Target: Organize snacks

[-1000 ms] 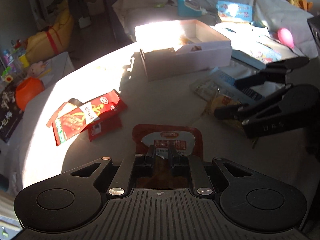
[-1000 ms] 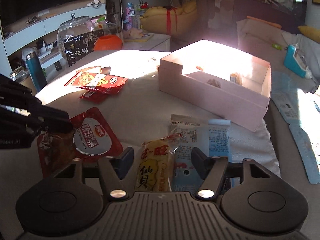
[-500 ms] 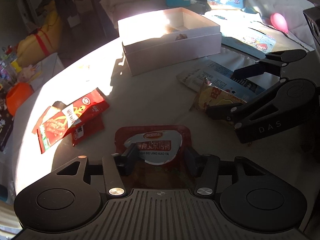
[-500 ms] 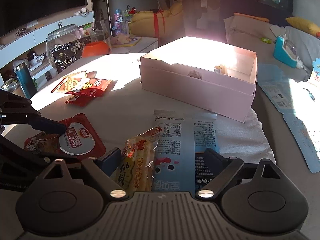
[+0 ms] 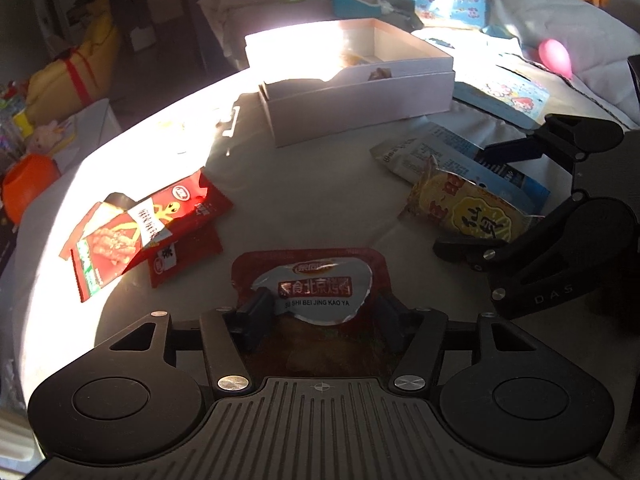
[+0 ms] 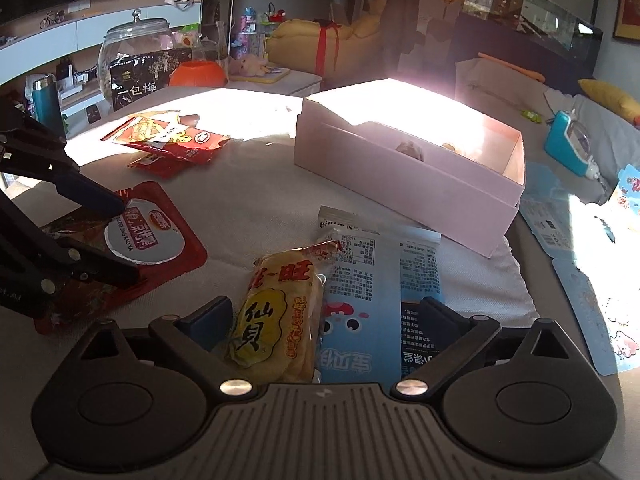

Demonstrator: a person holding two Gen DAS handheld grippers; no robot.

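Open pink box [image 6: 404,184] holds two small snacks [image 6: 412,150].

Left gripper [image 5: 320,312] angled down, jaws opening, right gripper [image 6: 326,320] just beside, jaws opening wide

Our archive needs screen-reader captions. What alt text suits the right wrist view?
The right tool, jaws opening, straddles a yellow rice-cracker packet and a blue snack bag lying on a pale tablecloth. Beyond sits an open pink box; at left, the left tool straddles a red pouch.
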